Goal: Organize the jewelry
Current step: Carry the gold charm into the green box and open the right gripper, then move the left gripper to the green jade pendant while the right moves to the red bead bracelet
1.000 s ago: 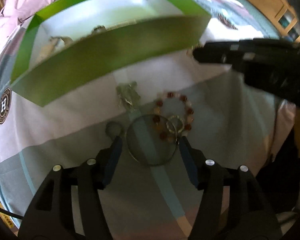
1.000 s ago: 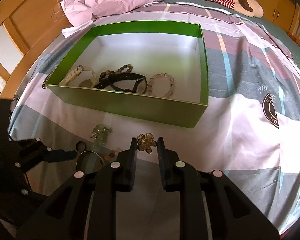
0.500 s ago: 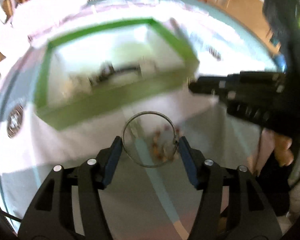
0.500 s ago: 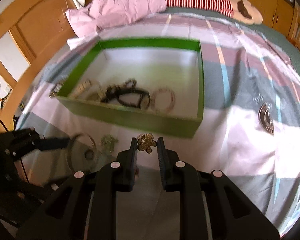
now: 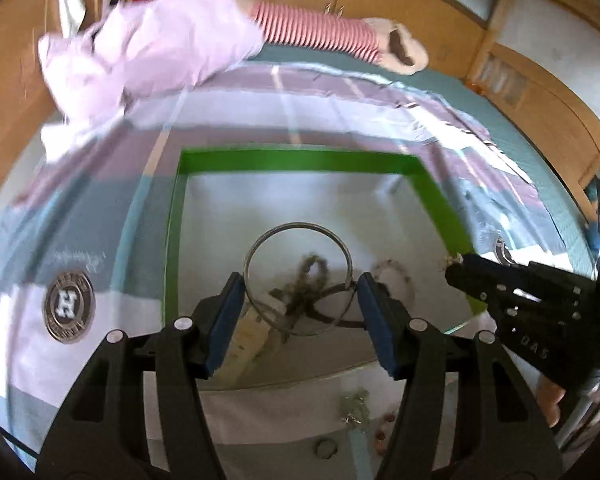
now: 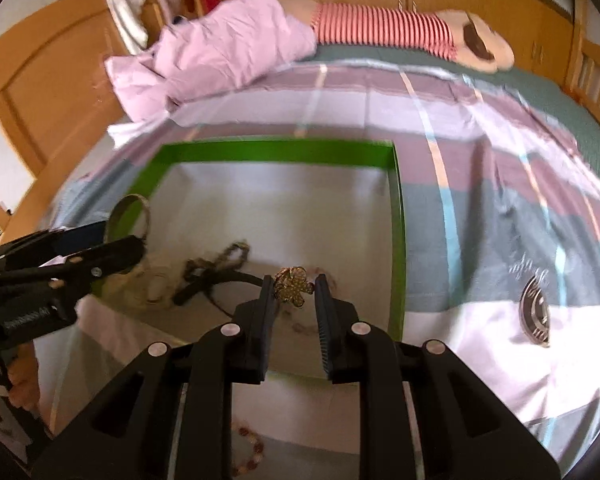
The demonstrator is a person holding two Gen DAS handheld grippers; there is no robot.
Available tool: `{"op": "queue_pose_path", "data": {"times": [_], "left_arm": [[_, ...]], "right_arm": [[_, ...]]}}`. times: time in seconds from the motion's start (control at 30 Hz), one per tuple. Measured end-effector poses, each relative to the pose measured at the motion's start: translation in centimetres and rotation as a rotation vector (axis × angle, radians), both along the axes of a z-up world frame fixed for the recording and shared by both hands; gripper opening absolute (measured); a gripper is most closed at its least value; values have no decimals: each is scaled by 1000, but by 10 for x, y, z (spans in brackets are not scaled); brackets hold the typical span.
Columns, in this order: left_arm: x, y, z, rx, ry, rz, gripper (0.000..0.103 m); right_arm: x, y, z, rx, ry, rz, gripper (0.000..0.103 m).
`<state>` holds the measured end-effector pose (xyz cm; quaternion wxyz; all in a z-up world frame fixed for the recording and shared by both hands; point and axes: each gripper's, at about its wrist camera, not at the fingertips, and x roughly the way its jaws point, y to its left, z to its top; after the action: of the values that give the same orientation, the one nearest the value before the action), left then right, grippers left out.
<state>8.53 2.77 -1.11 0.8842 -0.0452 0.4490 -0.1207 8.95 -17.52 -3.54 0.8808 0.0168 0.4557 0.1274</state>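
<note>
Left gripper [image 5: 299, 294] clamping bangle [image 5: 298, 278], right gripper [image 6: 293, 294] pinching brooch [image 6: 294, 286] — both over box [image 6: 396, 240]. Lower before releasing — avoid snagging watch strap [image 6: 204, 276].

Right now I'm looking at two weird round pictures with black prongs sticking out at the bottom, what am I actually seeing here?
Those prongs are handheld claws, one in each of a person's hands, no robot. Each carries a fisheye camera looking along its fingers, hence the round, bent view.

The left camera shows the left claw holding a thin metal bangle above a green box. The right camera shows the right claw pinching a gold flower-shaped piece over the same box. Each claw also appears at the other picture's edge.

The box sits on a plaid bedspread. Inside lie a black watch and some bracelets, too blurred to count. A beaded bracelet lies outside it.
</note>
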Motion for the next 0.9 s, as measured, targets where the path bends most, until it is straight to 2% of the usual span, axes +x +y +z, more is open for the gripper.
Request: {"op": "queue_pose_path", "data": {"times": [0.03, 0.07, 0.1, 0.17, 0.27, 0.4, 0.43, 0.5, 0.53, 0.57, 0.63, 0.77, 0.83, 0.87, 0.9], "left_arm": [[1, 0, -3, -1, 5, 0, 60], [1, 0, -5, 8, -2, 6, 68], [-1, -1, -6, 29, -21, 15, 72], [-5, -4, -4, 44, -34, 4, 72], [-17, -6, 2, 30, -11, -33, 73], [-52, -10, 1, -7, 78, -113, 72], [-58, -12, -3, -1, 101, -128, 67], [-69, -17, -20, 24, 147, -146, 59], [-70, -21, -34, 53, 195, -143, 53], [-70, -24, -42, 70, 219, -139, 51], [-67, -29, -56, 93, 252, -132, 51], [-62, -39, -67, 80, 276, -138, 54], [-61, -45, -72, 94, 282, -146, 54], [-59, -46, -76, 112, 284, -148, 54], [-58, -48, -79, 133, 286, -147, 51]], "right_arm": [[1, 0, -1, -1, 7, -3, 40], [0, 0, 0, 3, 3, -7, 51], [-4, 0, 4, 10, -10, -7, 53], [-11, 2, 11, 19, -20, 20, 53], [-39, 3, 22, 27, -24, 85, 53], [-71, 12, 9, -50, 29, 156, 52], [-77, 15, -2, -84, 55, 174, 52], [-82, 22, -24, -135, 115, 196, 36], [-81, 24, -35, -151, 151, 203, 33], [-80, 26, -46, -160, 190, 207, 30], [-78, 29, -55, -161, 223, 203, 30], [-77, 35, -65, -192, 250, 210, 30], [-76, 39, -69, -213, 247, 209, 21], [-77, 41, -68, -213, 242, 215, 9], [-77, 41, -66, -205, 240, 220, 8]]}}
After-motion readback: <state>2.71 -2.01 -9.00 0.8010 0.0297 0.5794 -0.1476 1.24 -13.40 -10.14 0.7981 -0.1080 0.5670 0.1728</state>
